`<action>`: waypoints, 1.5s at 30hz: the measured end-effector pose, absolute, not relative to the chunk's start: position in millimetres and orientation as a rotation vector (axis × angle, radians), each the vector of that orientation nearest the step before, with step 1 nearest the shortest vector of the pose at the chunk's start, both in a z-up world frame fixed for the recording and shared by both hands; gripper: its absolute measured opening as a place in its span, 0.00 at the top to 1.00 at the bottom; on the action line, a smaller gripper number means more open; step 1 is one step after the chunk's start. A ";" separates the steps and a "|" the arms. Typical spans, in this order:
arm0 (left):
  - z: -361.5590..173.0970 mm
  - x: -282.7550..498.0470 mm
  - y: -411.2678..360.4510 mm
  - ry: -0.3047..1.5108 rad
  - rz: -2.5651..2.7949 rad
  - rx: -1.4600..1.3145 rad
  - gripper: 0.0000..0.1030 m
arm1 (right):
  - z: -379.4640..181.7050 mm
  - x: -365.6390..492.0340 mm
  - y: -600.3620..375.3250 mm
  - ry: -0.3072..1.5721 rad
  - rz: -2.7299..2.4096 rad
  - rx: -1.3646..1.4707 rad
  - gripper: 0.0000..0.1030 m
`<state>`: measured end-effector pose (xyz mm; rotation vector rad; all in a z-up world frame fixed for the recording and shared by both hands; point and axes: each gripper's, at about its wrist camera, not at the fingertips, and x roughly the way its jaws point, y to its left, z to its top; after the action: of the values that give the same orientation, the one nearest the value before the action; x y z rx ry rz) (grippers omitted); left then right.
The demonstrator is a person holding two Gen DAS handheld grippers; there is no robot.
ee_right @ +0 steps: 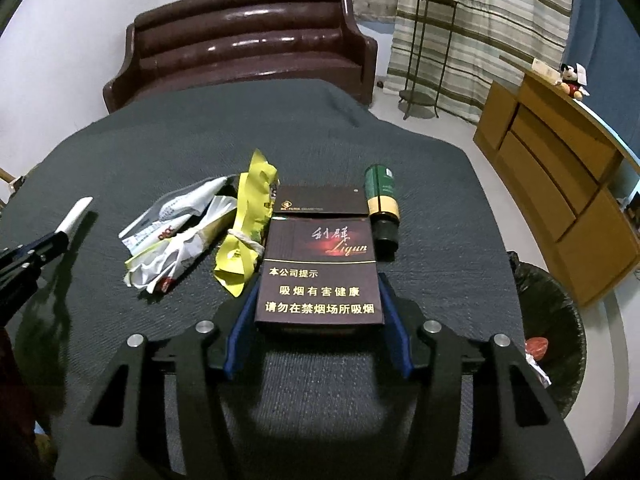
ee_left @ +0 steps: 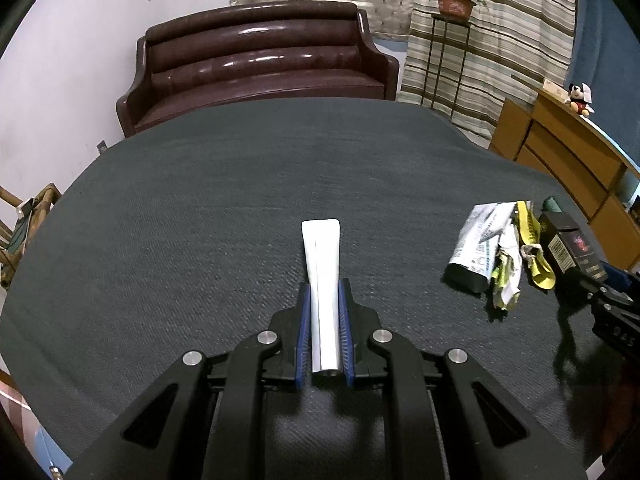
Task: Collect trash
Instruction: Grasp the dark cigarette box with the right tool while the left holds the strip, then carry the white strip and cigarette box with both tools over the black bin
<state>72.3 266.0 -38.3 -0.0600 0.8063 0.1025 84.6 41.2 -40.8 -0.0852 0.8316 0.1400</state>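
My left gripper (ee_left: 324, 286) is shut on a flattened white tube (ee_left: 321, 248), which sticks out forward over the dark table cloth (ee_left: 180, 220). In the right wrist view the same tube (ee_right: 76, 212) shows at far left. My right gripper (ee_right: 319, 282) stands with its blue pads against both sides of a dark cigarette box (ee_right: 320, 256) lying flat on the cloth. Left of the box lie crumpled white wrappers (ee_right: 176, 236) and a yellow wrapper (ee_right: 248, 224). A second dark flat box (ee_right: 320, 200) and a green bottle (ee_right: 382, 204) lie just beyond.
A bin lined with a black bag (ee_right: 556, 320) stands on the floor off the table's right edge, with some trash inside. A brown leather sofa (ee_left: 260, 64) is behind the table, and a wooden cabinet (ee_right: 560, 184) stands at right.
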 end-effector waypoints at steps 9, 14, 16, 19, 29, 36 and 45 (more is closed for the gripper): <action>-35.6 67.0 264.4 0.799 0.084 -0.054 0.86 | -44.2 64.6 25.8 0.850 0.133 -0.071 0.48; -35.2 66.1 268.2 0.798 0.094 -0.055 0.86 | -49.6 65.7 21.7 0.880 0.131 -0.047 0.48; -34.5 67.4 269.4 0.799 0.099 -0.055 0.86 | -49.8 68.4 20.4 0.885 0.129 -0.037 0.47; -34.9 68.4 269.1 0.800 0.100 -0.056 0.86 | -50.4 73.9 23.8 0.895 0.124 -0.039 0.43; -34.4 69.4 260.4 0.801 0.084 -0.048 0.86 | -53.4 77.5 29.4 0.901 0.130 -0.053 0.48; -28.9 63.0 248.5 0.789 0.059 -0.037 0.86 | -43.4 64.1 13.8 0.848 0.119 -0.026 0.48; -14.1 51.9 192.5 0.755 -0.047 -0.003 0.86 | -20.8 36.2 -33.7 0.760 0.052 0.004 0.48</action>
<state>51.9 192.5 -14.1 -0.0029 0.7547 -0.0474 36.2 -33.7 -20.8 0.0037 0.7598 0.0521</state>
